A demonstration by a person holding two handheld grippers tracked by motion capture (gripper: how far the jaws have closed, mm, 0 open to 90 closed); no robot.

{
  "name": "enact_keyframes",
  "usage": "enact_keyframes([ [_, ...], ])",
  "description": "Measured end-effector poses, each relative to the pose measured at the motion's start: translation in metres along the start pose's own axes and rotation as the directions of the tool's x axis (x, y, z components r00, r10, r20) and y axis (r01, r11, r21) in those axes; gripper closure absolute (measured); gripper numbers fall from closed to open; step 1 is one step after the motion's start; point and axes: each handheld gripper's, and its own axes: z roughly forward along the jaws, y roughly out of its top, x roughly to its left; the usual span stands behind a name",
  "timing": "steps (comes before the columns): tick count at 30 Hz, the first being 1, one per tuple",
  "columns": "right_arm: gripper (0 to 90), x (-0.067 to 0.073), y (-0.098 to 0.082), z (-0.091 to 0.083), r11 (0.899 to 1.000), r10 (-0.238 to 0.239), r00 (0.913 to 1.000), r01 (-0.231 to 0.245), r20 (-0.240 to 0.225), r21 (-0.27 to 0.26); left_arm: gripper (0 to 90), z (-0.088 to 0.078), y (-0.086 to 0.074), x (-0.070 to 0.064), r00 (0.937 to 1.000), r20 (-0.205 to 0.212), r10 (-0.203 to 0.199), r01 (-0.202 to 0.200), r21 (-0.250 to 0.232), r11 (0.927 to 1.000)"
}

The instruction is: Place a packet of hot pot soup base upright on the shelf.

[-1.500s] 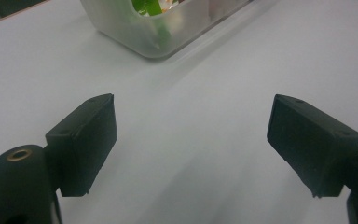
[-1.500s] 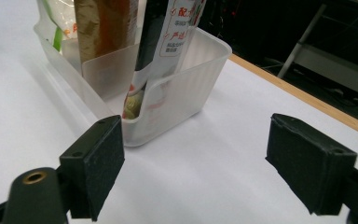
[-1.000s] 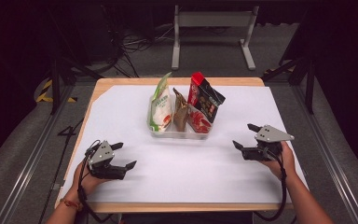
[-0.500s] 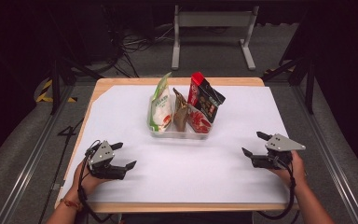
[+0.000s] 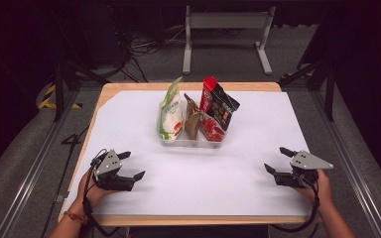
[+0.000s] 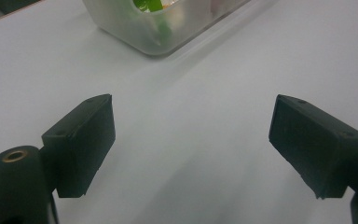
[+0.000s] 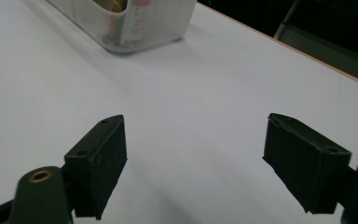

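Right claw (image 5: 280, 160) has come down and toward the near right corner of the desk (image 5: 258, 87) since a second ago; left claw (image 5: 131, 165) sits where it was.

Desk: wooden top, covered almost edge to edge by a white sheet (image 5: 258, 134). Dark floor and a grey metal stand beyond the far edge.

Clear plastic tub (image 5: 191, 143) stands on the sheet, centred left to right and toward the far half. Snack packets upright inside it: a green and white bag (image 5: 170, 110) at the left end, a brown pouch (image 5: 192, 119) in the middle, a red and black packet (image 5: 217, 105) leaning at the right, a smaller red packet (image 5: 211, 131) low in front of it.

Left claw: near left of the sheet, jaws wide apart, nothing between them. Its own view shows a corner of the tub (image 6: 165, 32) ahead, well apart from the pads (image 6: 81, 140).

Right claw: near right of the sheet, jaws wide apart too, holding nothing. A corner of the tub (image 7: 135, 28) shows ahead in its view, bare sheet (image 7: 191, 121) between the pads (image 7: 100, 161).

Both claws well apart from the tub and from each other.
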Motion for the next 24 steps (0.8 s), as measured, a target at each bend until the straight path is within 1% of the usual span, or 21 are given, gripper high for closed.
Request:
enact_keyframes([
  [3,21.3,0.001,-0.007,-0.004,1.000,0.011,0.9999,-0.010,0.010,-0.002,15.1,0.000,0.000,0.000,1.0000,-0.001,0.002,-0.002,0.004,1.0000],
  [12,20.8,0.001,-0.019,-0.010,0.999,0.052,0.9985,-0.052,0.015,-0.013,14.8,0.001,0.000,-0.001,1.0000,-0.001,0.002,-0.002,0.006,1.0000],
  [15,20.4,0.001,-0.020,-0.013,0.998,0.057,0.9982,-0.057,0.016,-0.023,14.8,0.000,0.000,-0.001,1.0000,0.000,-0.006,0.006,-0.002,1.0000],
  [20,20.1,-0.001,-0.023,-0.019,0.996,0.085,0.9962,-0.084,0.022,-0.037,14.8,-0.001,0.001,-0.001,1.0000,0.001,-0.005,0.005,-0.014,0.9999],
  [24,19.9,-0.001,-0.025,-0.024,0.994,0.095,0.9949,-0.093,0.034,-0.049,14.8,0.000,0.001,-0.002,1.0000,0.007,-0.002,0.002,-0.014,0.9999],
])
